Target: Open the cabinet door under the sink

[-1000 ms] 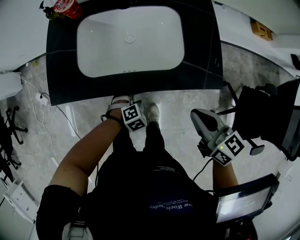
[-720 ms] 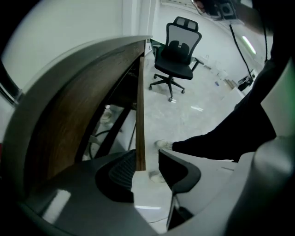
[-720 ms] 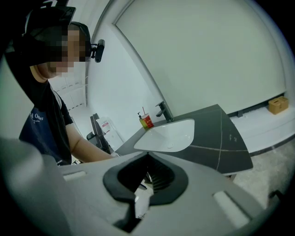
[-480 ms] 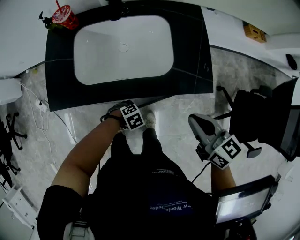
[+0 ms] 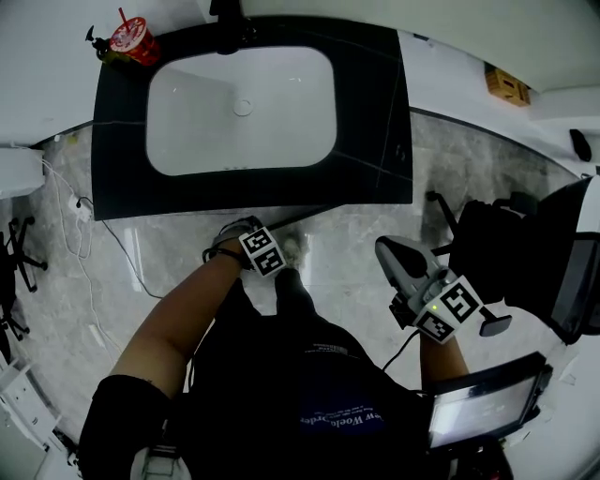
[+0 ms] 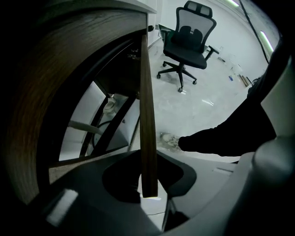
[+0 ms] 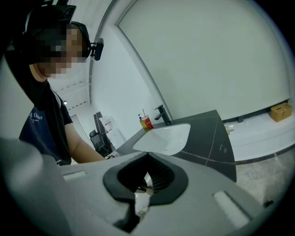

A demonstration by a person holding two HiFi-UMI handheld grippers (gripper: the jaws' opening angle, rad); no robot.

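Note:
The cabinet door (image 6: 145,115) is a thin wood-grain board seen edge-on, standing ajar, with pipes visible inside the cabinet. In the head view its top edge (image 5: 298,217) shows just under the black counter (image 5: 375,141) that holds the white sink (image 5: 239,108). My left gripper (image 6: 148,159) points straight down over the door's free edge. Its jaws have just been closing, and the dark pads (image 6: 175,175) now sit against both faces of the board. From above, only the left gripper's (image 5: 263,250) marker cube shows. My right gripper (image 5: 386,248) hangs off to the right, away from the cabinet. In the right gripper view this gripper (image 7: 146,159) has nothing between its jaws.
A red cup (image 5: 134,39) and a faucet (image 5: 228,28) stand at the counter's back. Cables (image 5: 80,216) trail on the marble floor at left. A black office chair (image 5: 497,253) and a screen (image 5: 487,403) stand at right. Another chair (image 6: 186,41) stands beyond the door. My shoe (image 5: 293,248) is by the door.
The head camera has shifted, so the sink sits a little further left in the picture. The left gripper has sunk slightly at the door's edge. The right gripper has drifted a little.

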